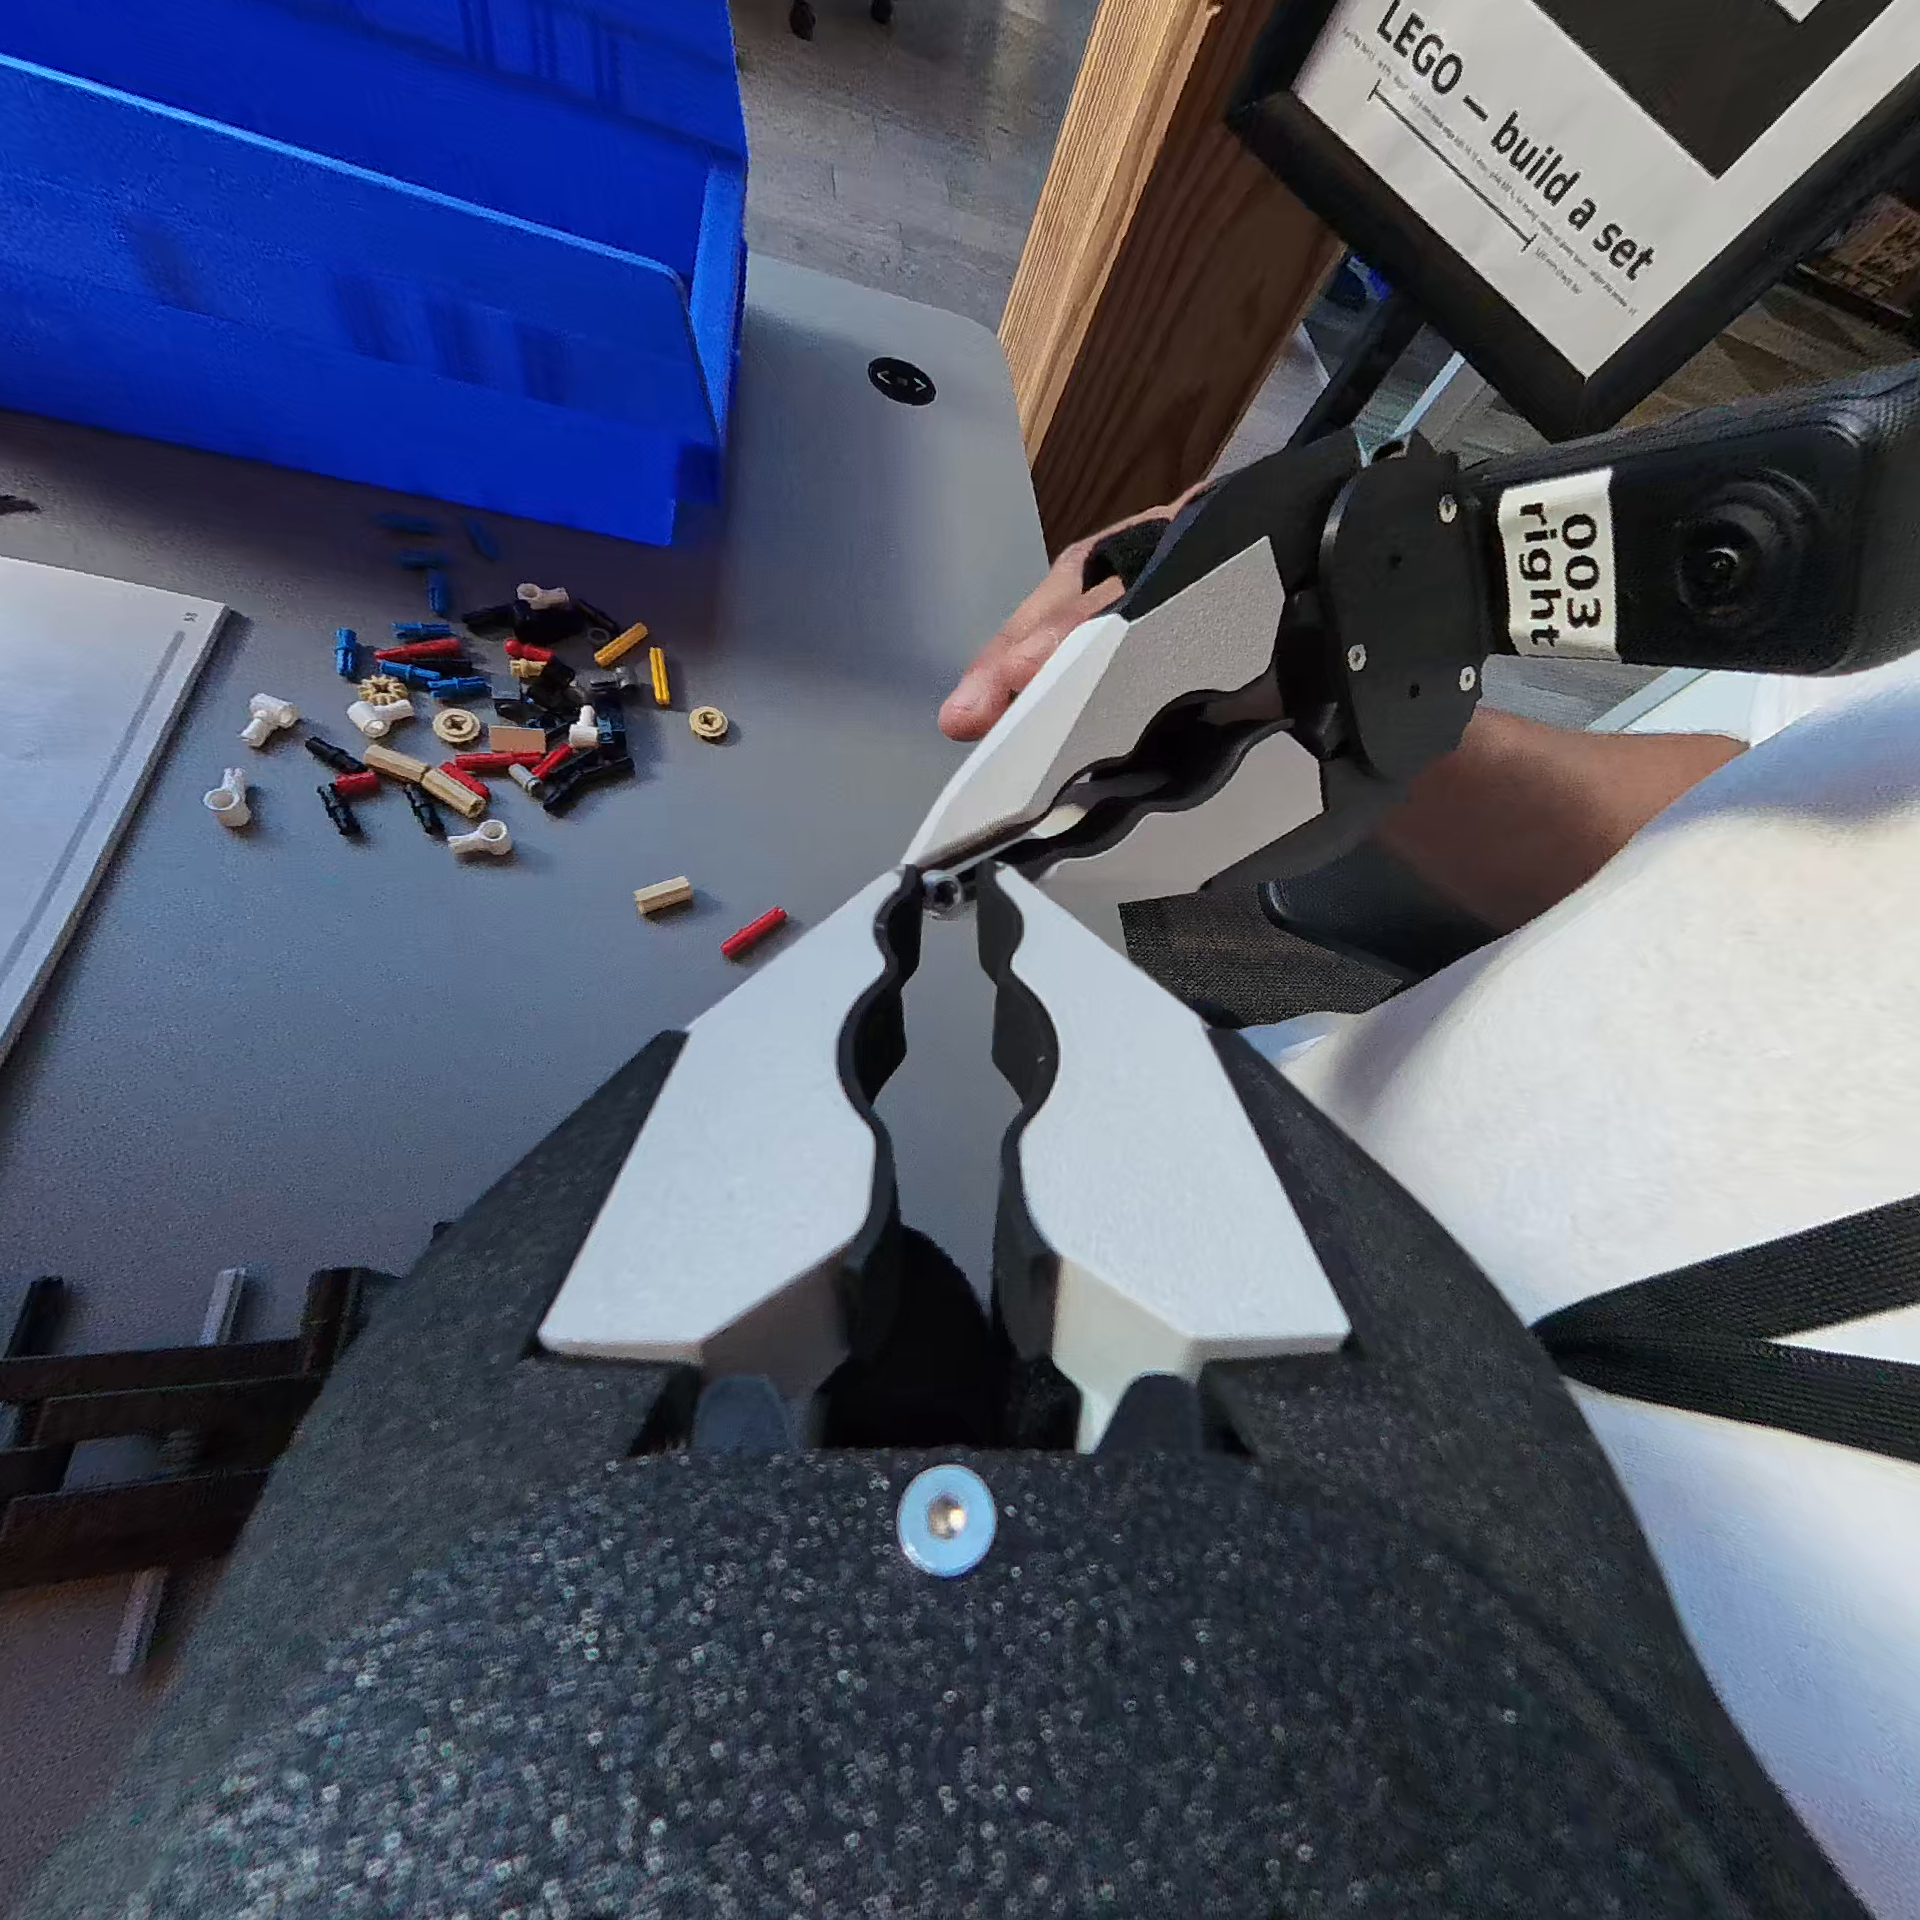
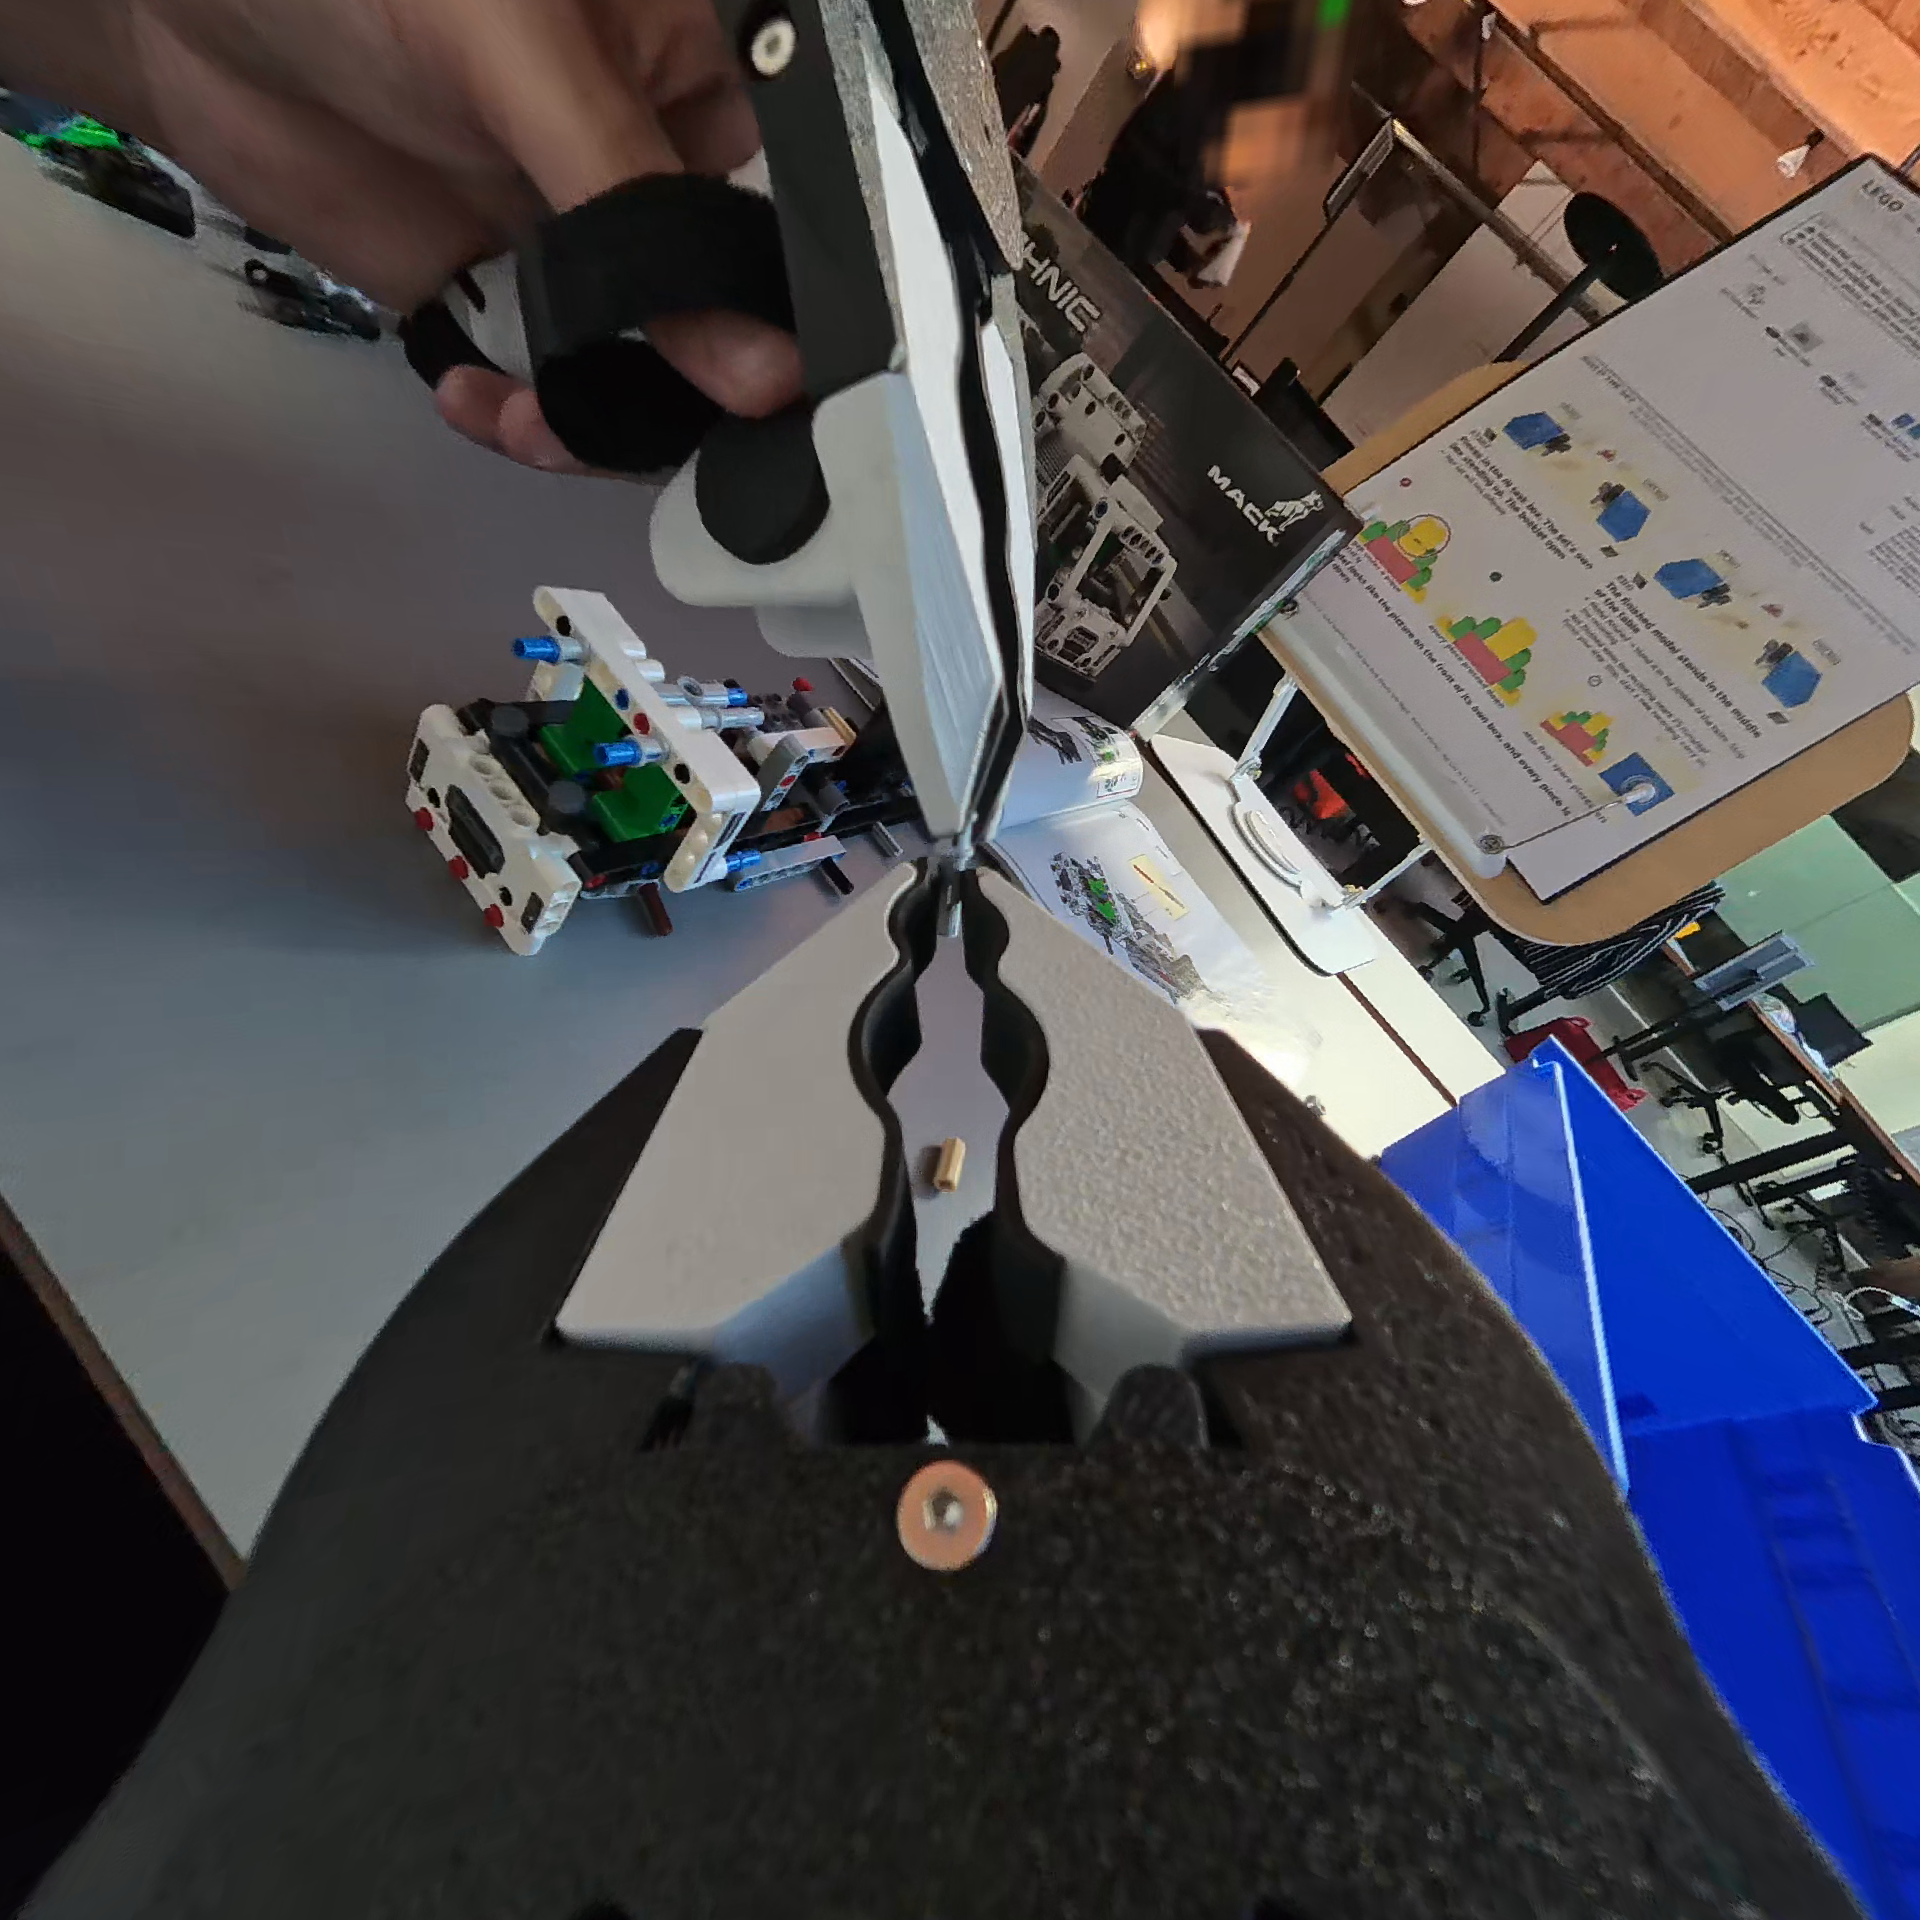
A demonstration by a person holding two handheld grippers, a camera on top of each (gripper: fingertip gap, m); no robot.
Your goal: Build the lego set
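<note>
Instruction sheet (image 1: 73, 727) lies flat at far left of the left wrist view, then the pile of loose pieces (image 1: 468, 707) on the grey table (image 1: 312, 1039), blue bin (image 1: 364, 312) behind it; a tan connector (image 1: 663, 895) and a red pin (image 1: 753, 931) sit apart from the pile, nearer the grippers. Left gripper (image 1: 943, 891) is closed at its tips on a small grey pin (image 1: 943, 894), held in the air above the table edge. Right gripper (image 1: 961, 857) comes in from the right with its tips meeting the same pin, fingers pressed nearly together (whether it truly grips the pin or only touches it, cannot tell). Step looks like a handover or regrip of the pin between the two tools. To do it well: keep one side clamped until the other has a firm bite, hold the pin's axis steady, avoid twisting since the piece is tiny and would drop easily. In the right wrist view the partly built truck model (image 2: 582, 769) stands on the table at left, well apart from the grippers, open manual (image 2: 1122, 894) to its right, set box (image 2: 1143, 457) behind
</note>
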